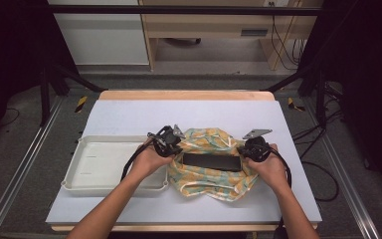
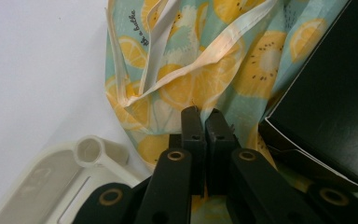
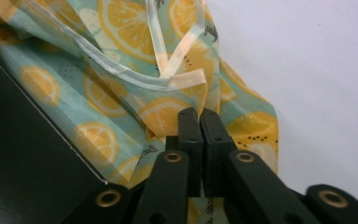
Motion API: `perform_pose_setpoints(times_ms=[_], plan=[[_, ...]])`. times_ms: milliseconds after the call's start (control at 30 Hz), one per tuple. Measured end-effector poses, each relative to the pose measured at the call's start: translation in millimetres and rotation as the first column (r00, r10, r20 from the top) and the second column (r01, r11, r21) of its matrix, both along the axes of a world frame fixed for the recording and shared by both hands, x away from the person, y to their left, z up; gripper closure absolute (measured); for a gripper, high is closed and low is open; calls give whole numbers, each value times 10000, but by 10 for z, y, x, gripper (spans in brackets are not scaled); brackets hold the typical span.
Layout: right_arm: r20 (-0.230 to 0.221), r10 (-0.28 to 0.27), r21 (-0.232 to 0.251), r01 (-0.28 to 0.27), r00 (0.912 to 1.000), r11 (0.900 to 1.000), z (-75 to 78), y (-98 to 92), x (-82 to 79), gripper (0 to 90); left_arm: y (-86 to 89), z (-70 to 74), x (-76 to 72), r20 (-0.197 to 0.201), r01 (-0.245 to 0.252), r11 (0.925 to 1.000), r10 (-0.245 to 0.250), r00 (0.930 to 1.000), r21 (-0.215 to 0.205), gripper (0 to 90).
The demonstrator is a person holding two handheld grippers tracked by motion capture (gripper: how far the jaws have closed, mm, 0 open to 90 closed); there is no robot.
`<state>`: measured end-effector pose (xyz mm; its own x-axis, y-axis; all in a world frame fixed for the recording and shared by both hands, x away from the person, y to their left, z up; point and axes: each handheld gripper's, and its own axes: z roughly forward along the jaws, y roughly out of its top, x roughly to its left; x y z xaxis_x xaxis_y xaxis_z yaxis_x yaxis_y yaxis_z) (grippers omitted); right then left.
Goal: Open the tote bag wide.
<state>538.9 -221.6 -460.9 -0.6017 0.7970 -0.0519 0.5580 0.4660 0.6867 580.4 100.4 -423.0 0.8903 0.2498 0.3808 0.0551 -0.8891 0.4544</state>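
Seen from above, a white-topped bench (image 1: 129, 112) carries, from left to right, a shallow cream plastic tray (image 1: 79, 175), then a crumpled fabric bag printed with yellow lemon slices on pale teal (image 1: 204, 177), with a flat black rectangular box (image 1: 211, 162) lying in its open mouth.

A person's forearms come in from the near edge. The left hand-held gripper (image 1: 171, 144) sits at the bag's left edge, just beside the tray's right rim. In the left gripper view its black jaws are pressed together, and they look to be pinching a fold of the lemon fabric near a cream handle strap (image 2: 200, 58). The right hand-held gripper (image 1: 251, 148) sits at the bag's right edge, jaws likewise pressed together on a fold of cloth in the right gripper view.

The box lies between the two grippers, its long axis running left to right, one short end towards each gripper. Both hands are about equally near it. Any coming pull on the cloth would likely act along that long axis, with the box to the right of the left gripper and to the left of the right one.
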Motion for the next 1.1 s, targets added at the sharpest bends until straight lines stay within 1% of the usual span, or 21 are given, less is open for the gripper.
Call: perform_pose_setpoints(times_ms=[67,100,133,167,200,233,333,367,400,500,600,633,700,733,767,833,900,967,1000,1100], plan=[[202,-148,110,146,9997,9998,35,-17,-13,818,22,31,-15,196,-81,10000,81,9998,-21,847],[316,-219,262,211,9993,9994,54,-26,-21,792,41,57,-30,345,-113,9998,119,9993,-157,815],[411,-278,377,262,9988,9989,83,-31,-40,752,48,64,-38,366,-115,9996,125,9993,-274,779],[437,-302,418,284,9986,9987,97,-31,-51,730,66,92,-63,456,-111,9988,134,9989,-486,765],[598,-349,583,314,9976,9978,131,-31,-77,714,80,115,-86,503,-139,9977,173,9986,-664,739],[666,-352,743,303,9972,9968,162,-31,-102,700,94,142,-111,544,-176,9969,218,9983,-768,718],[1023,-317,1022,212,9942,9945,264,-21,-183,661,132,221,-180,658,-221,9925,302,9974,-1204,650],[1108,-274,1124,149,9935,9936,298,-19,-209,646,144,253,-208,681,-215,9886,320,9972,-1490,638],[1224,-286,1214,137,9921,9925,337,-11,-247,643,151,273,-223,723,-200,9861,323,9969,-1650,622],[1461,-208,1373,6,9890,9905,426,6,-321,625,177,348,-277,749,-194,9747,370,9965,-2227,592],[1680,-179,1506,-77,9856,9886,522,21,-388,584,195,420,-334,949,-174,9682,423,9946,-2497,563],[1687,-188,1594,-84,9855,9872,548,29,-409,573,202,439,-354,934,-178,9655,435,9947,-2599,561],[1793,-214,1566,-70,9836,9876,588,38,-438,541,208,488,-412,1011,-168,9592,472,9938,-2824,551],[1828,-232,1626,-69,9829,9867,610,47,-469,537,208,514,-447,1074,-204,9572,535,9928,-2887,541],[1884,-172,1584,-131,9819,9873,624,51,-496,531,209,541,-480,1136,-188,9556,544,9920,-2941,536],[1921,-109,1563,-196,9813,9875,636,58,-565,528,212,588,-548,1259,-106,9535,508,9907,-3013,532],[1993,-110,1510,-196,9799,9883,640,55,-649,538,205,622,-629,1301,-47,9522,467,9904,-3054,554],[2091,-63,1454,-248,9779,9891,640,49,-721,579,187,645,-708,1294,66,9516,349,9910,-3072,585],[2100,-127,1447,-183,9776,9893,635,46,-765,608,172,647,-742,1245,117,9515,280,9918,-3076,609],[2040,-93,1436,-205,9789,9894,594,41,-868,720,122,607,-804,1151,247,9529,108,9933,-3024,699]])
